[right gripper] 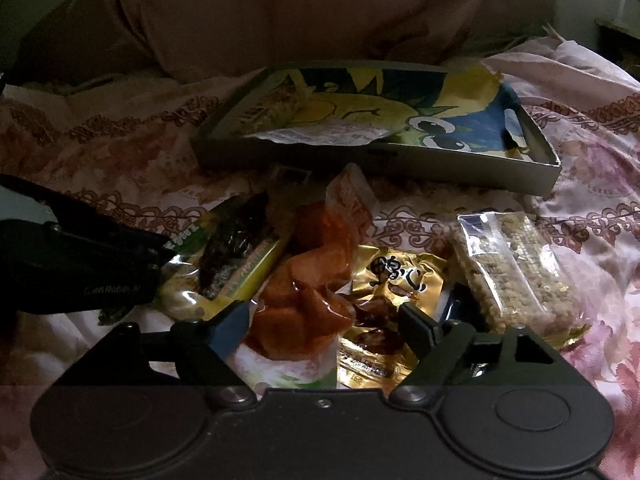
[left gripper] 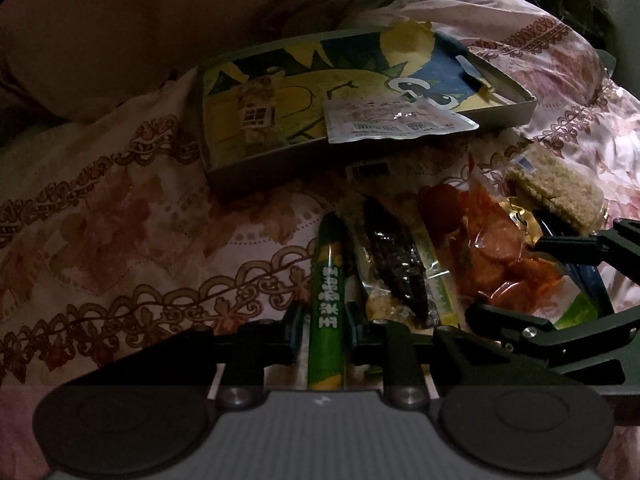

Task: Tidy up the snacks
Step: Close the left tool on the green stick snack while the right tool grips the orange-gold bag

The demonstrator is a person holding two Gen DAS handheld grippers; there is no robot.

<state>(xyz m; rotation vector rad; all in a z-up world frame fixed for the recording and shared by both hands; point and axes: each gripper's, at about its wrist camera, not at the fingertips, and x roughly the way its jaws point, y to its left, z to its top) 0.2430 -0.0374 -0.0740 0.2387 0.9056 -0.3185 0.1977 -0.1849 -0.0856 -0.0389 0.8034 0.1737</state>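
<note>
My left gripper [left gripper: 324, 320] is shut on a green stick snack [left gripper: 326, 280] that lies lengthwise between its fingers on the bed. Beside it lie a dark seaweed packet [left gripper: 396, 264] and a red snack packet [left gripper: 496, 256]. My right gripper [right gripper: 324, 320] stands wide open, its fingers either side of the red snack packet [right gripper: 308, 304] and a gold packet [right gripper: 396, 276], with no pad pressing on them. A cereal bar [right gripper: 520, 272] lies at the right. Behind the pile sits a shallow box [left gripper: 224, 176] with a yellow and blue picture and a white sachet [left gripper: 396, 120] in it.
Everything rests on a rumpled floral bedsheet [left gripper: 120, 220]. A brown pillow [right gripper: 280, 12] rises behind the box [right gripper: 360, 164]. The left gripper [right gripper: 100, 260] shows at the left edge of the right wrist view, close to the seaweed packet [right gripper: 236, 248].
</note>
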